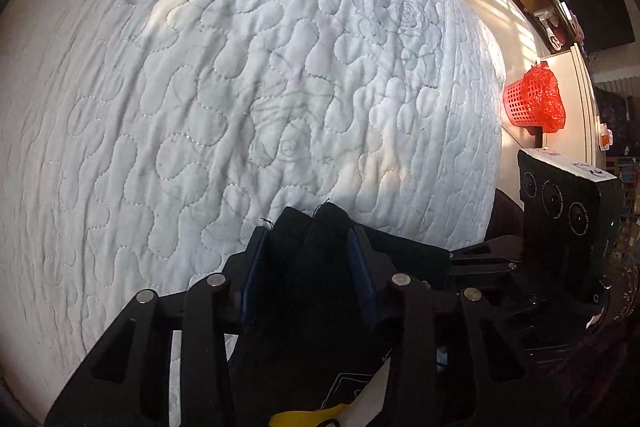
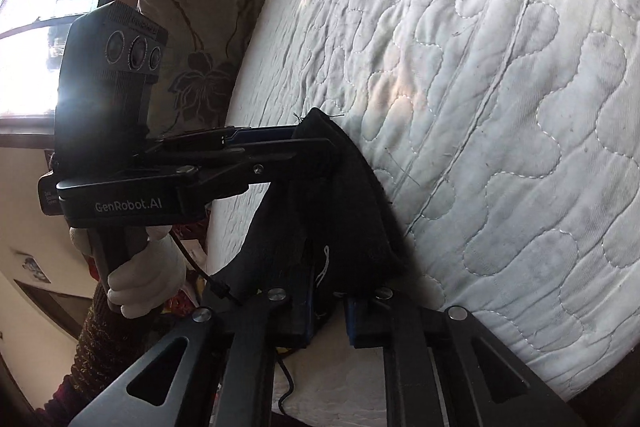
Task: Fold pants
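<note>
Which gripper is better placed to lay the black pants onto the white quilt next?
Left, probably: the left gripper grips the pants over the quilt; the right gripper sits at its edge.

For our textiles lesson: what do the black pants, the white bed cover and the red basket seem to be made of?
Black pants: soft matte knit or fleece, probably; fuzzy surface, loose threads at the edge.
White bed cover: quilted padded fabric, likely cotton; stitched wavy lines, puffed cells.
Red basket: glossy moulded plastic lattice, lined with a thin crinkled plastic bag.
</note>
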Motion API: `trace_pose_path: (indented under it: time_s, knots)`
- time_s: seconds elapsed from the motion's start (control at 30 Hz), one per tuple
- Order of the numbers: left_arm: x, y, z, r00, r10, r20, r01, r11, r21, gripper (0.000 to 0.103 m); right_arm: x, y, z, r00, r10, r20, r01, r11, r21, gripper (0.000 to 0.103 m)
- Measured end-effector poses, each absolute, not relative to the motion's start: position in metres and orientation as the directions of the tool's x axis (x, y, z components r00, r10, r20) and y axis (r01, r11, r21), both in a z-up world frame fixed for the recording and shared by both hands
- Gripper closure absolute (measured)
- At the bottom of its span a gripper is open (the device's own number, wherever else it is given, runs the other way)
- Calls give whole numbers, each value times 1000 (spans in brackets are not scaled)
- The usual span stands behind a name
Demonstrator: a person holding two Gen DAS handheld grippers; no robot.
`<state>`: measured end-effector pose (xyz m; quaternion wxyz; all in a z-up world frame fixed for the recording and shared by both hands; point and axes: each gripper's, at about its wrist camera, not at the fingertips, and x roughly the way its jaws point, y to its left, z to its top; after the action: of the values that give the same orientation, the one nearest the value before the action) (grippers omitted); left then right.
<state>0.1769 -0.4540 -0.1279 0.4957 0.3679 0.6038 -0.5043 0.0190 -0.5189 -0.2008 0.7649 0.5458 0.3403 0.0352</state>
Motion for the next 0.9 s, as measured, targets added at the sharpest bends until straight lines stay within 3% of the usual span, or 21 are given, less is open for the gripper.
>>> trace_pose_path:
  time_s: [0.17,0.47,0.6,0.73,0.9]
  knots:
    - [189,-439,-120,-265,-165,-950,898,316,-305,84,29,-508,-169,745,371,-554,254,611,750,94]
    - [225,-356,-77,-225,-355,-907,807,454,-378,84,59,-430,-96,723,329,-607,-11,885,466,94]
    - [244,-298,-89,-188,-382,-905,723,569,-391,83,71,-359,-89,669,329,-666,-205,944,260,92]
    - [255,-245,-119,-138,-317,-938,629,704,-330,82,81,-312,-120,574,374,-728,-273,926,260,88]
    - [269,-179,-101,-39,-366,-930,453,823,-343,82,76,-300,-128,516,410,-752,-299,909,290,78]
